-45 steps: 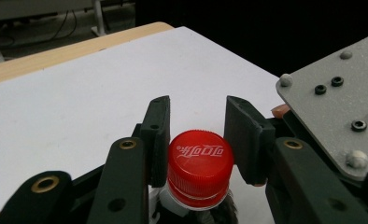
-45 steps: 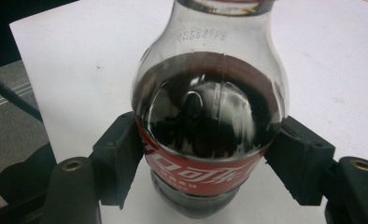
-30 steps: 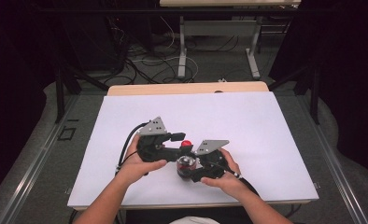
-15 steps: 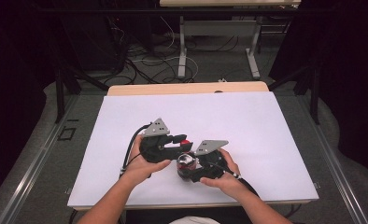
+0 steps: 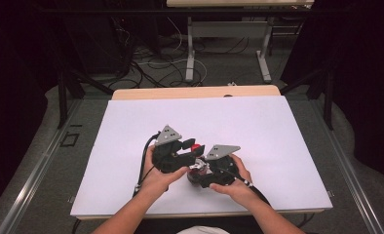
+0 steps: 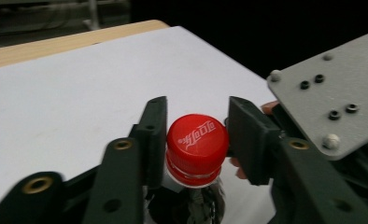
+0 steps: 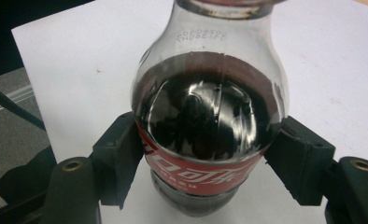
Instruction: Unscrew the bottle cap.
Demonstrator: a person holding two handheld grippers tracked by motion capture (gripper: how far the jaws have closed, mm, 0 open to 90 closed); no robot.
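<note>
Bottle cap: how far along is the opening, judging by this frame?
Done: the right gripper clamps the cola bottle at its label, holding it on the white table. In hand: the left gripper brackets the red cap, one jaw touching, the other slightly off. Left: the cap sits fully on; gripping, twisting and removal apparently remain.

We see a light wooden table (image 5: 195,91) covered almost wholly by a white rectangular sheet (image 5: 278,131), bare wood left along its far edge. A dark cola bottle with a red label (image 7: 210,135) stands on the sheet near the table's near edge.
</note>
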